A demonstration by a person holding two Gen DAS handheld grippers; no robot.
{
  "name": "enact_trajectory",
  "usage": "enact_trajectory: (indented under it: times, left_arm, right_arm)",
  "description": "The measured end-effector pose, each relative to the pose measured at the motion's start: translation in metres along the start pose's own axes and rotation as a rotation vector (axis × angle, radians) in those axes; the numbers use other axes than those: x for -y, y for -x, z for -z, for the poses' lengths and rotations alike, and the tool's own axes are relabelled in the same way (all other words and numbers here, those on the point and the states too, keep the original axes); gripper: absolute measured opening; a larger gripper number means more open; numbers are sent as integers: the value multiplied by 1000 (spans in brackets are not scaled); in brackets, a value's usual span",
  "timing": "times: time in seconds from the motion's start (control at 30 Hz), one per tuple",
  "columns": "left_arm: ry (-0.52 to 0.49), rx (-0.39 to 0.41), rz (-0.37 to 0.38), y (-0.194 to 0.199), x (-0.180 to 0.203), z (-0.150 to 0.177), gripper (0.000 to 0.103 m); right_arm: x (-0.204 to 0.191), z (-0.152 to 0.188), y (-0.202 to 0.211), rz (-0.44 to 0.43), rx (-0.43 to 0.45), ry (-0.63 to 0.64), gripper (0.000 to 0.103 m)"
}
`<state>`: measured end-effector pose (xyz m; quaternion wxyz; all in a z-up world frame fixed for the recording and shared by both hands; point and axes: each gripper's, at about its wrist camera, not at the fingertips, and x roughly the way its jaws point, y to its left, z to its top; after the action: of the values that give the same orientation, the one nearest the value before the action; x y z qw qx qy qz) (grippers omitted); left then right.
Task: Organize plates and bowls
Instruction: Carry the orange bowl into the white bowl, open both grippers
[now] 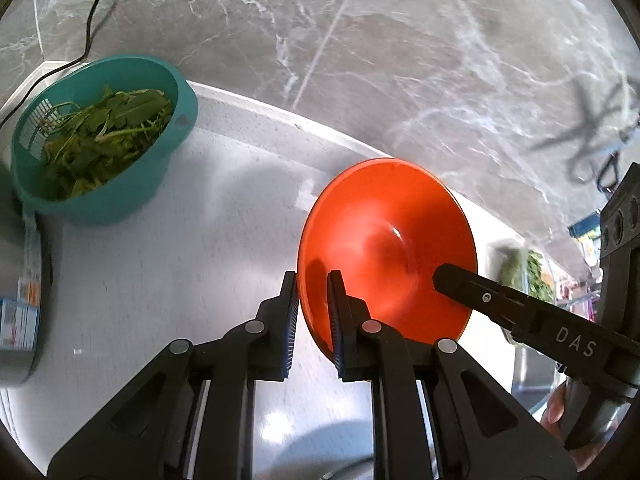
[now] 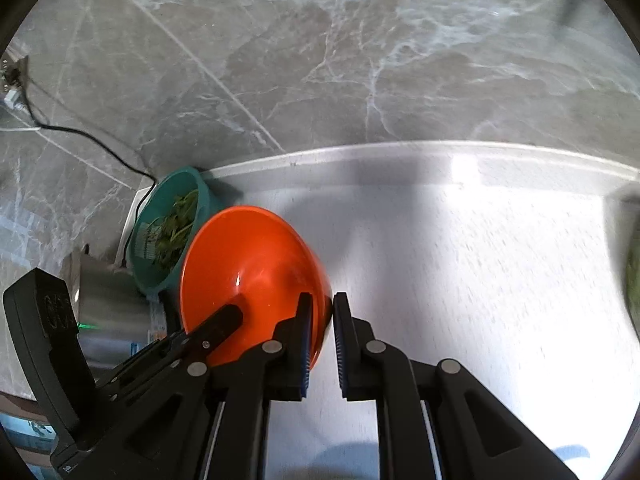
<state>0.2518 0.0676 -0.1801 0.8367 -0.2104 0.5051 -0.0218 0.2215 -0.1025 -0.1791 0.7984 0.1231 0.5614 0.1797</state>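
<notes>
An orange bowl hangs tilted above the white counter, held by both grippers at opposite sides of its rim. In the left wrist view my left gripper is shut on the bowl's left rim, one pad inside and one outside. The right gripper's inner finger reaches into the bowl from the right. In the right wrist view the same bowl shows its inside, and my right gripper is shut on its right rim. There the left gripper's finger lies inside the bowl.
A teal colander of green leaves stands at the counter's back left by the marble wall, with a black cable behind it. A steel pot sits in front of the colander. A printed box lies at the left edge.
</notes>
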Motion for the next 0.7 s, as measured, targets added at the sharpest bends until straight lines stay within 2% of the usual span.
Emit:
enact_trajectory:
  times: [0.17, 0.2, 0.37, 0.43, 0.7]
  left_arm:
    - [-19, -5, 19, 29, -6, 33, 13]
    - [-23, -6, 22, 40, -16, 44, 13]
    - [-58, -12, 35, 73, -18, 94, 13]
    - [-68, -16, 39, 70, -14, 100, 13]
    - [-135, -75, 32, 78, -6, 160, 13]
  right_arm:
    - [6, 30, 22, -7, -2, -14, 12]
    - [6, 38, 28, -9, -4, -16, 12]
    - [11, 72, 46, -2, -19, -29, 12]
    - [13, 85, 52, -2, -24, -35, 12]
    - [32, 143, 71, -3, -40, -83, 13]
